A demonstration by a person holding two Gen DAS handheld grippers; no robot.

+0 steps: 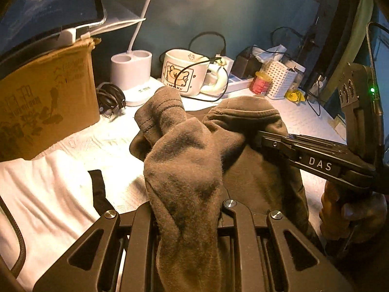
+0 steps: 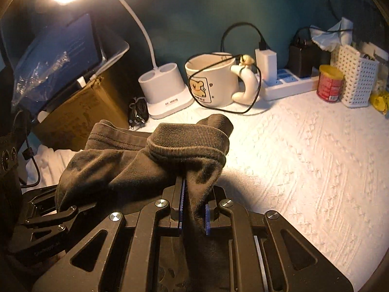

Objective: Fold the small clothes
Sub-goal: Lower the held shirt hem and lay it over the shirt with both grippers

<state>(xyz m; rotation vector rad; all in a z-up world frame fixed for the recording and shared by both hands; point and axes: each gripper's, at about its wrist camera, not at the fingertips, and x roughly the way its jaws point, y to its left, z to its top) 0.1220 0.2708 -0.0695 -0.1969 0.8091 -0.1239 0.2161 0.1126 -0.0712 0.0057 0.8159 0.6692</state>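
Note:
A dark brown sock (image 1: 187,160) is held up between both grippers above the white textured cloth (image 2: 304,150). My left gripper (image 1: 188,209) is shut on one end of the sock, which hides its fingertips. My right gripper (image 2: 193,194) is shut on the sock's (image 2: 150,160) ribbed cuff end; it shows in the left wrist view (image 1: 265,137) coming in from the right. A second dark garment (image 1: 257,170) lies under the sock on the cloth.
A cardboard box (image 1: 46,102) stands at the left with a tablet on top. At the back are a white lamp base (image 1: 132,70), a bear mug (image 1: 184,73), a power strip (image 2: 287,85), a red tin (image 2: 329,86) and a white basket (image 2: 357,77). A white garment (image 1: 41,194) lies at the front left.

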